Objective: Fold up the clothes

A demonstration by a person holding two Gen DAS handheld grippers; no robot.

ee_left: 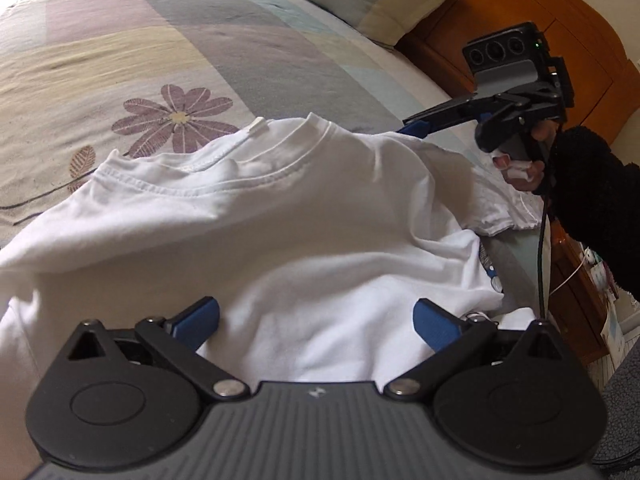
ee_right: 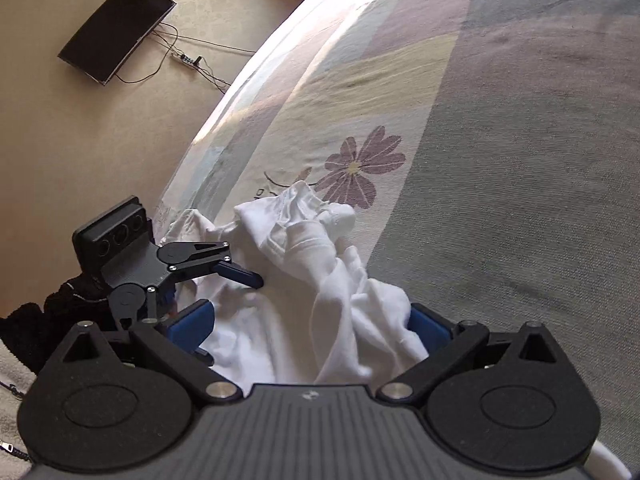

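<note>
Lying rumpled on the flowered bedspread (ee_left: pixel 120 60), the white T-shirt (ee_left: pixel 280 216) has its collar toward twelve o'clock in the left view. The left gripper (ee_left: pixel 316 316) hovers at six o'clock, fingers spread wide over the cloth, gripping nothing. The right gripper (ee_right: pixel 308 320) reaches in from two o'clock, fingers equally wide with bunched fabric between them, probably to catch a shoulder or sleeve.

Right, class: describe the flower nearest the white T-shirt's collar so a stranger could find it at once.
Start at the big bed with its pastel patchwork cover. On it lies a crumpled white cotton T-shirt; look just beyond its ribbed collar. There sits a printed purple daisy-like flower with a pale yellow centre, unlike the brown leaf print beside it.
</note>
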